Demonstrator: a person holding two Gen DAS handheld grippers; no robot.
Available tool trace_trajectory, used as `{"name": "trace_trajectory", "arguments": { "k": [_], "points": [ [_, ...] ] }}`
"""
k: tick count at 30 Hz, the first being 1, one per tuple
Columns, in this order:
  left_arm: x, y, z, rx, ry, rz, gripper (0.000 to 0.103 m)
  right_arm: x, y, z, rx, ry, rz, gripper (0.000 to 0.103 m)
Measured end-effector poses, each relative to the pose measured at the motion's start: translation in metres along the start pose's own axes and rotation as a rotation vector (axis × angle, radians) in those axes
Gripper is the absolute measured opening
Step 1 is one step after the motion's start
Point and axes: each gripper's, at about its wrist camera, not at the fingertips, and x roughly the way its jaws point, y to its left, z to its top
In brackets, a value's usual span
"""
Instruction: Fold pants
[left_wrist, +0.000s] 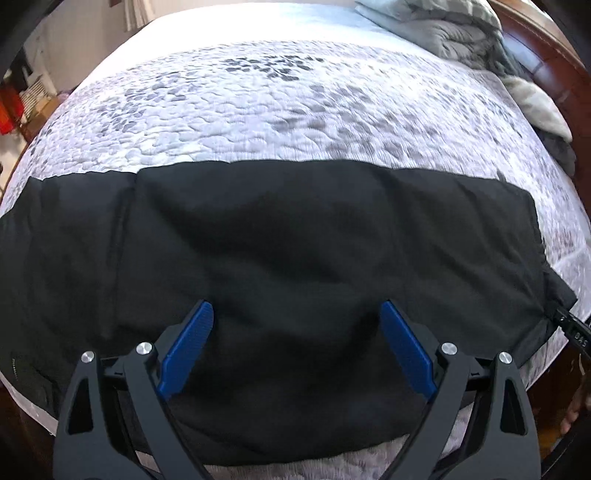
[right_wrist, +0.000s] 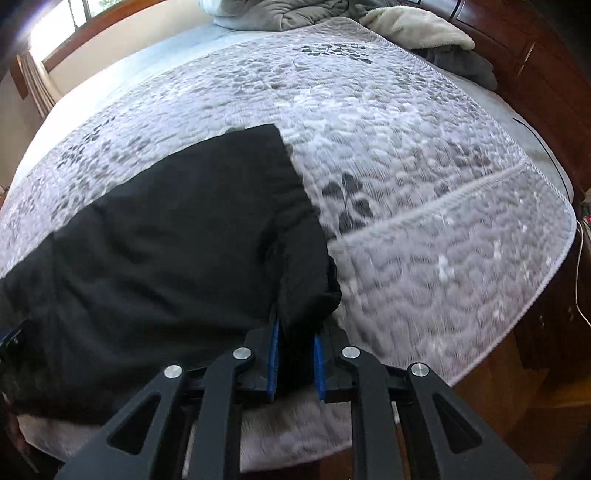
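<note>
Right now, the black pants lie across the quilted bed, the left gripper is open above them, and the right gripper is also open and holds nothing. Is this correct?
Not quite. The right gripper is shut on the black pants, pinching their end; the right wrist view shows it. The left gripper is open above them on the quilted bed.

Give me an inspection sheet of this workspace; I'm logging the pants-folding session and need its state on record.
Surface: quilted bedspread with a grey leaf print, on a bed.
Job's things: black pants lying across the near edge of the bed, wrinkled.
Clutter: grey comforter and cream blanket bunched at the far end.
Grippers: left gripper open above the pants; right gripper shut on the pants' right end.
Cables: thin dark cable on the bed's right edge; a light cord hangs beside the bed.
Surroundings: wooden headboard, window, wood floor.
</note>
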Motion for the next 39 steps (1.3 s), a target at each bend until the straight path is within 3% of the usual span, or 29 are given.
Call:
{"name": "trace_trajectory", "arguments": {
  "k": [6,9,11,13,17,23,29,31,34,36,39],
  "points": [
    [-0.007,0.016,-0.008,-0.005,0.002,0.000,0.092,0.005,-0.004,-0.015,0.023,0.069,0.075,0.016],
    [-0.011,0.025,-0.010,-0.065,0.008,-0.013,0.092,0.011,-0.001,-0.016,0.017,0.074,0.079,0.024],
    [-0.013,0.023,-0.010,-0.080,0.007,-0.017,0.092,0.000,-0.001,-0.017,0.021,0.058,0.099,0.045],
    [-0.014,0.016,-0.011,-0.071,0.003,-0.001,0.092,-0.010,-0.002,-0.020,0.024,0.064,0.079,0.056],
    [-0.020,-0.009,-0.015,-0.001,-0.013,0.005,0.092,-0.029,0.007,-0.027,-0.053,0.055,0.017,0.055],
    [-0.020,-0.030,-0.024,0.044,-0.006,-0.008,0.092,-0.049,0.005,-0.017,-0.053,0.009,0.021,0.055],
    [-0.015,-0.040,-0.026,0.050,-0.005,-0.002,0.092,-0.035,0.020,-0.011,-0.127,0.032,0.035,0.055],
    [-0.014,-0.042,-0.025,0.049,0.001,-0.010,0.092,-0.030,0.010,-0.009,-0.094,0.031,0.054,0.056],
    [-0.013,-0.042,-0.023,0.048,-0.006,-0.008,0.092,-0.019,-0.021,-0.002,-0.010,0.060,0.071,0.072],
    [-0.012,-0.042,-0.023,0.044,-0.004,-0.009,0.092,-0.013,-0.038,-0.001,0.013,0.076,0.063,0.072],
    [-0.009,-0.046,-0.023,0.045,0.001,-0.010,0.092,-0.007,-0.060,-0.008,0.067,0.108,0.123,0.072]
  ]
}}
